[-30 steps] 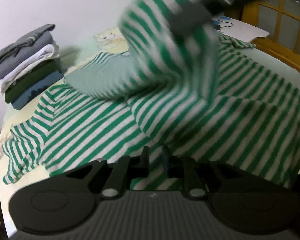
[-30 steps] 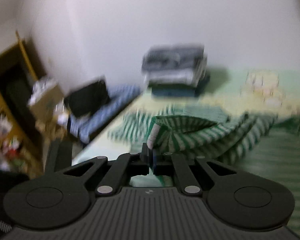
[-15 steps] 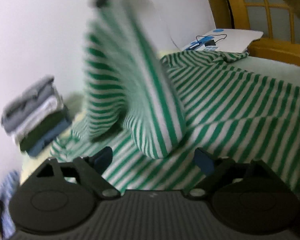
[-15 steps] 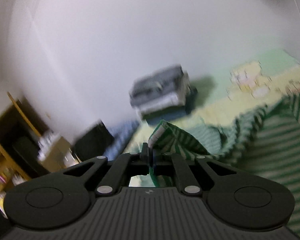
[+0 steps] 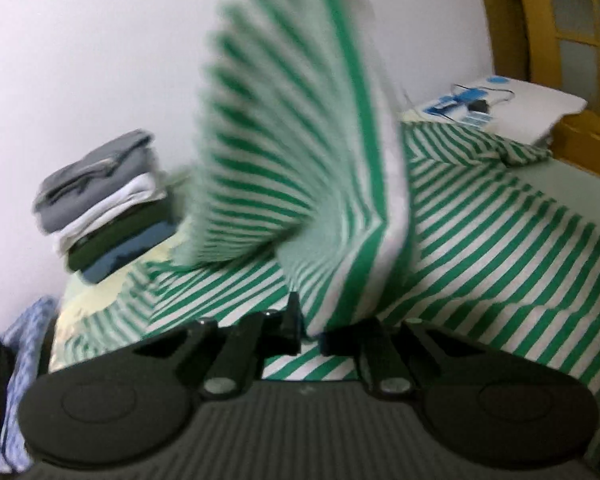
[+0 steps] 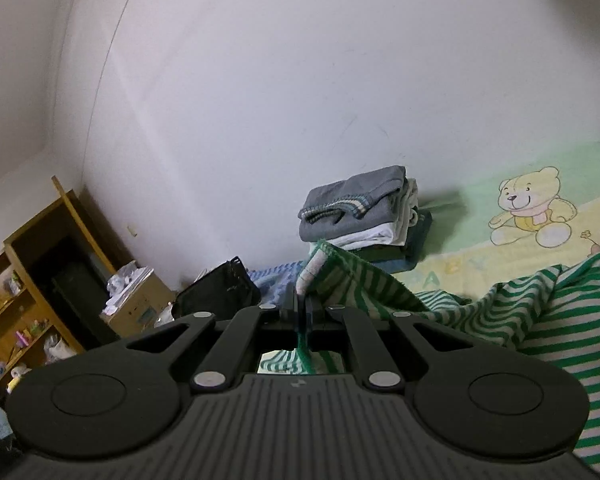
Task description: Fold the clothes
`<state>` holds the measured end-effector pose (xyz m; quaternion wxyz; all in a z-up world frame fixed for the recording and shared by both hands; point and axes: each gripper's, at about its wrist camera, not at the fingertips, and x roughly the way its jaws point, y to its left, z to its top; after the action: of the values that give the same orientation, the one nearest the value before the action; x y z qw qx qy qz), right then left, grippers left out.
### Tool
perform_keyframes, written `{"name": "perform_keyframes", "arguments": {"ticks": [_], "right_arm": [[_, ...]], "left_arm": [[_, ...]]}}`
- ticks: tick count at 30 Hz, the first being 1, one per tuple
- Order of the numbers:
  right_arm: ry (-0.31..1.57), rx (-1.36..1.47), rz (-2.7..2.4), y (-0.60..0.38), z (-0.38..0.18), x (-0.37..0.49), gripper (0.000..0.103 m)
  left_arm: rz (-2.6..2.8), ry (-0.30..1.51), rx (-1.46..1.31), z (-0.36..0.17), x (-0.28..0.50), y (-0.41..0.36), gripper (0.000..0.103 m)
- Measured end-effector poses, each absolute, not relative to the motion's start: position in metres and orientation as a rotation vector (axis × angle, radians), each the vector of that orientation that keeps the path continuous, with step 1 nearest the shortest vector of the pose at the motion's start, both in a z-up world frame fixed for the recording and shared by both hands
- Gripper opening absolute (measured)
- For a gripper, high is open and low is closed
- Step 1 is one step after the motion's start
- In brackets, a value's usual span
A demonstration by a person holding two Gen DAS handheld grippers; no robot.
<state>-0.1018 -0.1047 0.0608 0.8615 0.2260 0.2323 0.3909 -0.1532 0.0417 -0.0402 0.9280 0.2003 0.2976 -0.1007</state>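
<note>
Striped shirt point(image 5: 500, 248) during a fold on the bed point(image 6: 540, 248): green-and-white garment spread over the pastel bear-print sheet, with one portion raised into the air. Compared with the view one second ago, in which the left tool point(image 5: 310, 328) was closed on cloth near the bed surface, and half a second ago, in which its fingers stood wide apart, the left tool is now closed again, its fingers drawn together on the lower edge of the lifted panel; that it truly pinches the cloth is a judgement, since the fabric covers the fingertips. The right tool point(image 6: 302, 306) remains clamped on a hemmed corner of the same shirt, as in both earlier views, but it has risen and tilted upward, so that the wall fills most of its view and the corner now sits against the stack of folded clothes point(image 6: 364, 216) behind. In the left wrist view the raised panel stands tall and motion-blurred, running up to the top of the frame; half a second ago it hung as a narrower column. The change indicates a regrasp by the left tool, giving two-point control of the lifted section; the fold is thus under way but not laid. The remainder of the shirt lies flat toward the yellow wooden frame point(image 5: 540, 40), and the finished stack point(image 5: 100, 204) rests by the wall, well apart from the work area.
</note>
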Motion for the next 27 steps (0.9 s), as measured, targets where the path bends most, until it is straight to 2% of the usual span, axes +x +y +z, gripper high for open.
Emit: {"name": "perform_keyframes", "arguments": {"ticks": [5,9,11,13,15,17,19,21,23,27], "right_arm": [[0.51,0.488,0.884,-0.117,0.054,-0.111,0.004],[0.641,0.414,0.922,-0.112,0.032,-0.119,0.004],[0.719,0.377,0.927,-0.108,0.019,-0.121,0.004],[0.797,0.34,0.931,-0.104,0.005,-0.123,0.005],[0.864,0.308,0.936,-0.102,-0.007,-0.126,0.005],[0.88,0.311,0.957,-0.104,-0.01,-0.131,0.005],[0.862,0.324,1.0,-0.109,-0.006,-0.137,0.005],[0.832,0.338,1.038,-0.112,-0.001,-0.142,0.005],[0.806,0.354,1.063,-0.112,0.003,-0.143,0.005],[0.805,0.345,1.049,-0.111,-0.001,-0.142,0.005]], "left_arm": [[-0.214,0.743,0.366,-0.057,-0.177,0.052,0.008],[-0.272,0.82,0.374,-0.074,-0.192,0.037,0.009],[-0.313,0.845,0.396,-0.081,-0.196,0.025,0.019],[-0.333,0.866,0.397,-0.085,-0.196,0.023,0.02],[-0.353,0.883,0.396,-0.088,-0.197,0.022,0.019],[-0.376,0.882,0.389,-0.088,-0.199,0.018,0.014],[-0.404,0.882,0.387,-0.087,-0.201,0.013,0.014],[-0.425,0.881,0.392,-0.086,-0.203,0.008,0.021],[-0.429,0.879,0.402,-0.085,-0.207,0.009,0.041],[-0.4,0.889,0.407,-0.08,-0.216,0.019,0.05]]}}
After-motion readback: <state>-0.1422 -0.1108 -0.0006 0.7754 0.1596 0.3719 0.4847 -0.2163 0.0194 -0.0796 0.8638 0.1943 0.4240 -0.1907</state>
